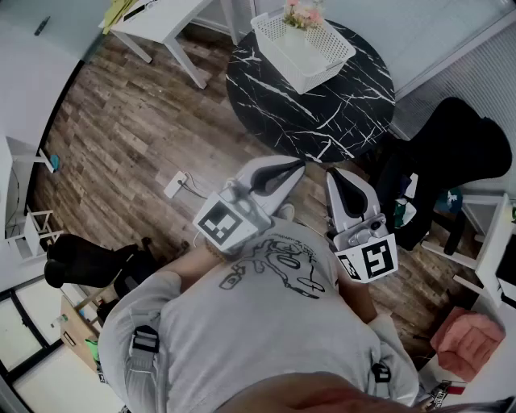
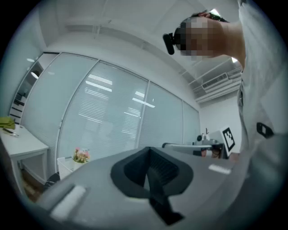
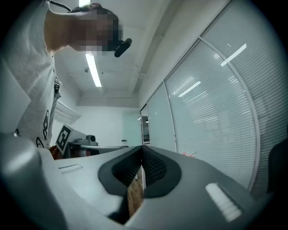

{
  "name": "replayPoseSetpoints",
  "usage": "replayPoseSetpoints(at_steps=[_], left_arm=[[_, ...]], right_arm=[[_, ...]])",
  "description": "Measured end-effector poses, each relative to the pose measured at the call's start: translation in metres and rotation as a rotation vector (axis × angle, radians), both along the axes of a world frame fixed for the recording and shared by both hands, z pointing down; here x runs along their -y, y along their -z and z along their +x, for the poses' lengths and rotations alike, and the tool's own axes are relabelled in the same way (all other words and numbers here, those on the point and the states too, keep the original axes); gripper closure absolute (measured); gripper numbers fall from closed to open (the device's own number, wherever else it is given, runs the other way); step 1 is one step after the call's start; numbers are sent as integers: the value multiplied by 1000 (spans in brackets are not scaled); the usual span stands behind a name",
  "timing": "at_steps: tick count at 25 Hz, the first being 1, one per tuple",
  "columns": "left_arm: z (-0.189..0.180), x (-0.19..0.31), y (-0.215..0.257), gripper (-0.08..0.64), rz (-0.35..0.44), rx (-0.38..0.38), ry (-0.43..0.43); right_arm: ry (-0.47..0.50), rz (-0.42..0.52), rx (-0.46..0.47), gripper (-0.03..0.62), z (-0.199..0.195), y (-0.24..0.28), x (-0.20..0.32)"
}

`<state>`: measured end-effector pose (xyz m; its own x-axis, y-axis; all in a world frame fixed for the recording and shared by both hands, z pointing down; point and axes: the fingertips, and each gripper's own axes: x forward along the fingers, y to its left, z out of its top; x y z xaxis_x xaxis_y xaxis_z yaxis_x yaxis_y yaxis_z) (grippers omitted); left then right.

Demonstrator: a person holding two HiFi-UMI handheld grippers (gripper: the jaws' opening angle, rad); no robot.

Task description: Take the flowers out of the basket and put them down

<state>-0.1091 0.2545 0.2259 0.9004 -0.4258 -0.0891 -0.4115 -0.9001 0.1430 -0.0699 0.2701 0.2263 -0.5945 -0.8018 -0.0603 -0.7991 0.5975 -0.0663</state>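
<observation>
A small bunch of pink flowers (image 1: 303, 14) stands at the far end of a white slotted basket (image 1: 310, 60) on a round black marble table (image 1: 339, 113). Both grippers are held close to the person's chest, well short of the table and pointing toward it. My left gripper (image 1: 300, 164) is shut with nothing in it, and so is my right gripper (image 1: 332, 173). In the left gripper view the jaws (image 2: 148, 164) are closed, with the flowers (image 2: 81, 155) far off at the left. In the right gripper view the jaws (image 3: 142, 161) are closed too, and the flowers (image 3: 189, 154) are a tiny pink spot.
A white desk (image 1: 161, 20) stands left of the table on the wood floor. A black chair with dark cloth (image 1: 459, 153) sits at the right, close to the table's edge. A white power strip (image 1: 176, 184) lies on the floor at the left.
</observation>
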Motion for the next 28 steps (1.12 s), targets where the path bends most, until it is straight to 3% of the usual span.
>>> replayPoseSetpoints(at_steps=[11,28], left_arm=[[9,1,-3,557,-7,7,8],[38,-12,-16,557,-32,22,30]], right_arm=[[-5,6,49,586,15,4,2],[40,-20,52,586,35,-13,-11]])
